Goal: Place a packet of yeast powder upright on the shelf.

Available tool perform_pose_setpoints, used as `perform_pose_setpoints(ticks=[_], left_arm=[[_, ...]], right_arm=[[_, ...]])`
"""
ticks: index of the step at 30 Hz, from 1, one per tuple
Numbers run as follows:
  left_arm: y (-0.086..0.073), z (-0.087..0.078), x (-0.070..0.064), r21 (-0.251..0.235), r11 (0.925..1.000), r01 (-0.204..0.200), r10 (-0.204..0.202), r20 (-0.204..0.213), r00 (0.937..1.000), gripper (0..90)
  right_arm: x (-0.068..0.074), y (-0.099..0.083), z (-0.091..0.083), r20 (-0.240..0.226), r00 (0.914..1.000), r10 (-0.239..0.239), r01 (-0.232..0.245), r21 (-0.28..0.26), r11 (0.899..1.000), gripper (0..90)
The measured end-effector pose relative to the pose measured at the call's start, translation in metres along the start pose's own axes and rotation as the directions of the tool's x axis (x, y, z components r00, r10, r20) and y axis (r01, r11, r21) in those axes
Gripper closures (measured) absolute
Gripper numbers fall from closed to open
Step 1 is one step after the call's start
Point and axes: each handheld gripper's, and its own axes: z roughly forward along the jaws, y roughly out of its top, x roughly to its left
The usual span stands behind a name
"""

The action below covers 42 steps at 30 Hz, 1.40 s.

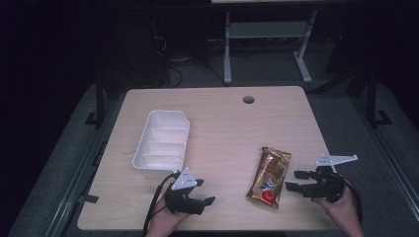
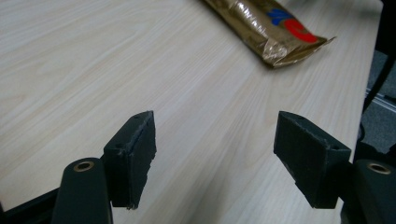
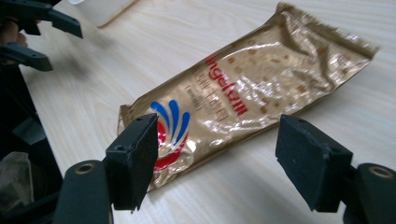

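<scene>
Both pairs of jaws stand spread wide, and nothing is between them. The right gripper (image 1: 292, 180) hovers at the right edge of the tabletop (image 1: 222, 123), its jaws pointing at the gold snack packet (image 1: 270, 177), which lies flat near the front edge, right of the middle. In the right gripper view the packet (image 3: 243, 98) sits just past the jaw tips, not touching them. The left gripper (image 1: 205, 192) is near the front edge, left of the middle, well apart from the packet; in the left gripper view bare wood lies between its jaws, and the packet end (image 2: 275, 32) is farther off.

I judge that the right gripper is about to take the packet. The foil looks slippery and flat (almost no height to catch), so the jaws may close over it and slide, or push it along the wood instead of lifting it. A pinch at one end may also let it hang and twist.

Counted: two grippers, one packet, one white tray (image 1: 148, 129) toward the left edge, with nothing in it.
</scene>
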Motion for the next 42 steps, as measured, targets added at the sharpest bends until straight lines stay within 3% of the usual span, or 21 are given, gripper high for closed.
perform_pose_setpoints(ticks=[9,15,21,26,28,36,39,42], left_arm=[[0.028,0.016,-0.005,-0.002,0.9984,-0.057,0.057,0.044,0.9974,40.9],[0.047,0.035,-0.007,-0.006,0.9983,-0.058,0.058,0.088,0.9945,48.8],[0.062,0.062,-0.014,0.02,0.9963,-0.084,0.08,0.131,0.9881,60.9],[0.072,0.082,-0.022,0.052,0.9924,-0.111,0.1,0.182,0.9782,72.7],[0.076,0.089,-0.024,0.062,0.9906,-0.122,0.108,0.191,0.9755,75.6],[0.086,0.112,-0.029,0.101,0.9871,-0.124,0.102,0.204,0.9738,75.0],[0.088,0.118,-0.03,0.117,0.9851,-0.126,0.101,0.197,0.9751,74.3],[0.088,0.123,-0.03,0.142,0.9817,-0.127,0.098,0.193,0.9763,71.4]], right_arm=[[-0.011,0.025,-0.008,0.004,1.0,-0.007,0.007,-0.01,1.0,29.5],[-0.026,0.04,-0.001,0.013,0.9998,0.013,-0.013,-0.005,1.0,30.2],[-0.036,0.058,0.005,0.001,0.9992,0.039,-0.039,0.003,0.999,30.4],[-0.048,0.066,0.011,-0.008,0.9977,0.068,-0.068,0.005,0.998,31.3],[-0.051,0.069,0.015,0.012,0.9975,0.069,-0.07,0.025,0.997,32.2],[-0.065,0.073,0.035,0.029,0.9955,0.09,-0.092,0.073,0.993,35.8],[-0.069,0.069,0.038,0.046,0.9941,0.098,-0.101,0.068,0.993,37.4],[-0.074,0.065,0.038,0.01,0.991,0.134,-0.134,0.043,0.99,38.7]])
